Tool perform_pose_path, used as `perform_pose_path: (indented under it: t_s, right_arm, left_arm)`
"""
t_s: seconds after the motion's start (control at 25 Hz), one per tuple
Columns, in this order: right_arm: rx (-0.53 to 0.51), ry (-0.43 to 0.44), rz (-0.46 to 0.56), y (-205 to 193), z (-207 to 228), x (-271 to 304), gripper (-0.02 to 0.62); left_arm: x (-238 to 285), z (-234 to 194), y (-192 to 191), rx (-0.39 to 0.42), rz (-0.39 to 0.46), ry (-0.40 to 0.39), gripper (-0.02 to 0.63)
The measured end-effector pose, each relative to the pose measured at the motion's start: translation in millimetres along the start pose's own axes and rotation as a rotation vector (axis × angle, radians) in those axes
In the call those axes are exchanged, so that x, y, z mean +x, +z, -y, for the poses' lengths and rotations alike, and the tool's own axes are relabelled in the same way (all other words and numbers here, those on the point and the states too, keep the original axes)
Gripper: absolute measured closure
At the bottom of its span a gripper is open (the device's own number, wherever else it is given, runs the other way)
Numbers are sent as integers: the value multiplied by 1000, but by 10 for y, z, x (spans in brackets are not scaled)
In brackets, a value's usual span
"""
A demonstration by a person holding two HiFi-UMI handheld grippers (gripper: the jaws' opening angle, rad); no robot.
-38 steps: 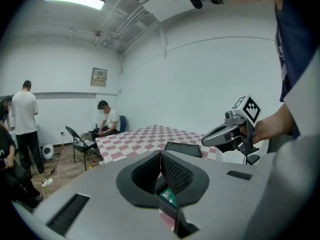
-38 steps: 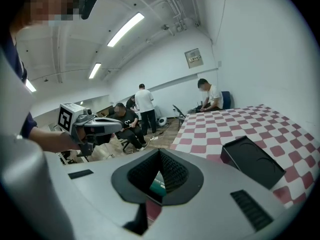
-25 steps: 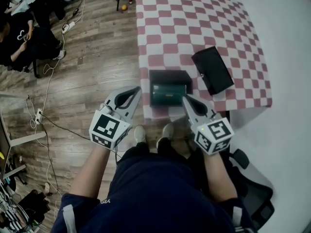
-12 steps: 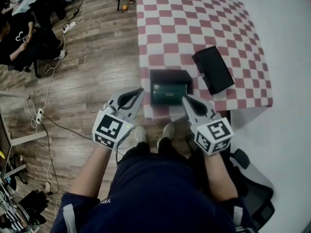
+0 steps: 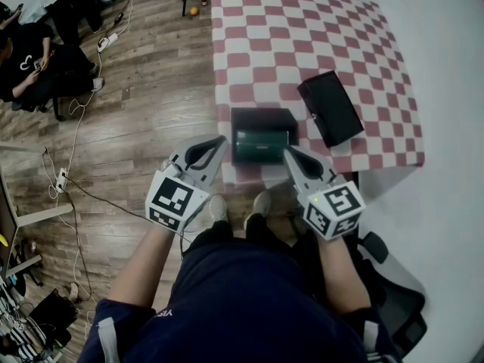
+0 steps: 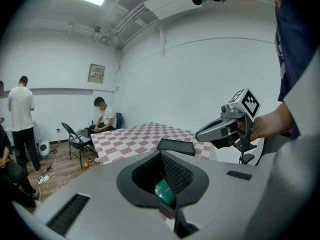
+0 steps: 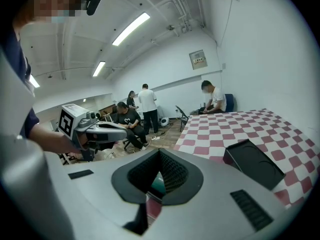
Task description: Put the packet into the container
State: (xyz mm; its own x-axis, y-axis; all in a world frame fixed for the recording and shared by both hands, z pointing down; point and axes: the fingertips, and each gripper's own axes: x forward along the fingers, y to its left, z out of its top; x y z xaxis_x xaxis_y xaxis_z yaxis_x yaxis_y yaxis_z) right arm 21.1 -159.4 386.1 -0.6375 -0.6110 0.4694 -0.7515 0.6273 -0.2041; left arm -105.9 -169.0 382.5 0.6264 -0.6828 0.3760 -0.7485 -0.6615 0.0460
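Observation:
A black container stands open near the front edge of the checkered table, with a green packet lying inside it. Its black lid lies on the cloth to the right. My left gripper is shut and empty, just left of the container off the table's edge. My right gripper is also shut and empty, at the container's front right corner. Through the jaws' hole the packet shows in the left gripper view, and the packet shows in the right gripper view too.
People sit on the wooden floor at the far left among cables. A folding chair and an orange ball are beyond the table's far corner. An office chair stands behind at the right.
My left gripper has edged slightly right, toward the container. The right gripper, container, packet and lid have stayed where they were.

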Motion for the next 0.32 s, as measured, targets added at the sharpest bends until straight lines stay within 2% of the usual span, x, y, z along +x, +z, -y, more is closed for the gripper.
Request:
perform_pose_path:
  t_s: [0.32]
  right_arm:
    - [6,-1,-9,-63,38,-28,580]
  left_arm:
    - [31,17,-22,-1,-4,6,581]
